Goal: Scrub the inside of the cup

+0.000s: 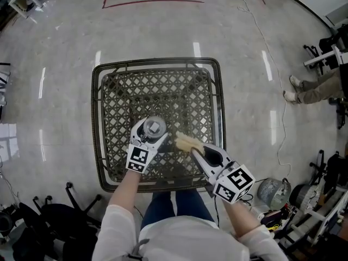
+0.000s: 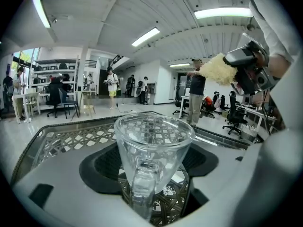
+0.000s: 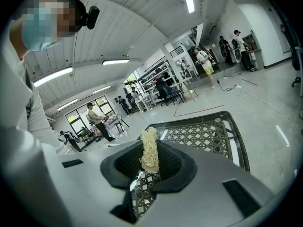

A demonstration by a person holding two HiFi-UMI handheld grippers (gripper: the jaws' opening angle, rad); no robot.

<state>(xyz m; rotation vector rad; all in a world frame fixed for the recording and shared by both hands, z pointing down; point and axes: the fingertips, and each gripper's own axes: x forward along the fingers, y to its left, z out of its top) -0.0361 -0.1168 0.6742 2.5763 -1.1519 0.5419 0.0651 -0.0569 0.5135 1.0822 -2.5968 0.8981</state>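
A clear glass cup (image 2: 152, 150) with a handle stands upright between the jaws of my left gripper (image 1: 151, 133), which is shut on it; from the head camera the cup (image 1: 154, 126) shows from above. Just right of it my right gripper (image 1: 194, 148) is shut on a pale yellow loofah scrubber (image 1: 187, 142), held a short way off the cup's rim. In the right gripper view the scrubber (image 3: 150, 150) sticks up between the jaws. The left gripper view shows the scrubber (image 2: 218, 70) high at the right, above the cup's mouth.
Both grippers hover over a dark woven-lattice table (image 1: 117, 105) with a raised rim. A small fan (image 1: 272, 192) and office chairs (image 1: 60, 211) sit on the shiny floor around it. A seated person's legs (image 1: 312, 88) are at the far right.
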